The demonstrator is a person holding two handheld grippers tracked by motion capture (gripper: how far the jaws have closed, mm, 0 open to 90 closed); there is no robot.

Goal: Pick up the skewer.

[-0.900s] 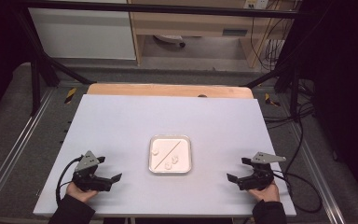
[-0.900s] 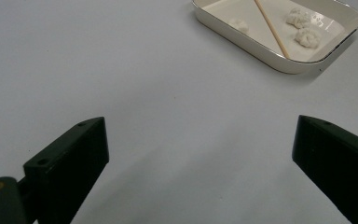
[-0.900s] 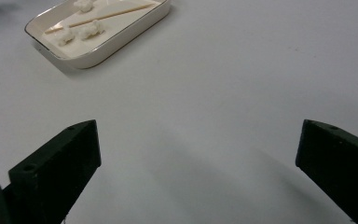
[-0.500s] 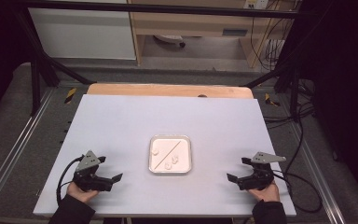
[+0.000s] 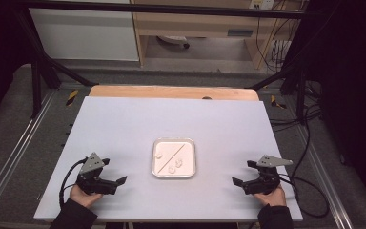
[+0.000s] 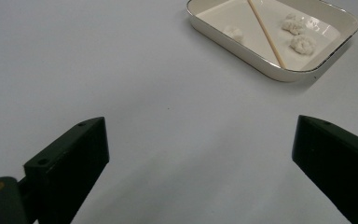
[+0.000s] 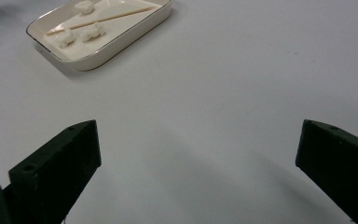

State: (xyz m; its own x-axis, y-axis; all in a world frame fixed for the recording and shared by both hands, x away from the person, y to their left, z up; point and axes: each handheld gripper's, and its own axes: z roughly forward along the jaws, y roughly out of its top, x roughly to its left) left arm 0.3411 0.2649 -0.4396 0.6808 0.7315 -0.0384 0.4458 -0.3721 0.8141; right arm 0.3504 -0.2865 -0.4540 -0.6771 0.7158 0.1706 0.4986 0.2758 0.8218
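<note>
Resting on the desk [image 5: 124, 119], my left claw [image 5: 116, 182] and right claw [image 5: 238, 182] are both spread, empty. Between them sits the tray [image 5: 173, 174] holding a stick [image 5: 172, 153].

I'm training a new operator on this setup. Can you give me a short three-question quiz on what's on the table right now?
1. How many white lumps lie in the tray?
2. True or false: the stick lies across the tray from corner to corner.
3. Is the left gripper (a) open, holding nothing, or (b) shut on the stick?

Key:
1. Three white lumps.
2. True.
3. (a); the right gripper is open too.
</note>
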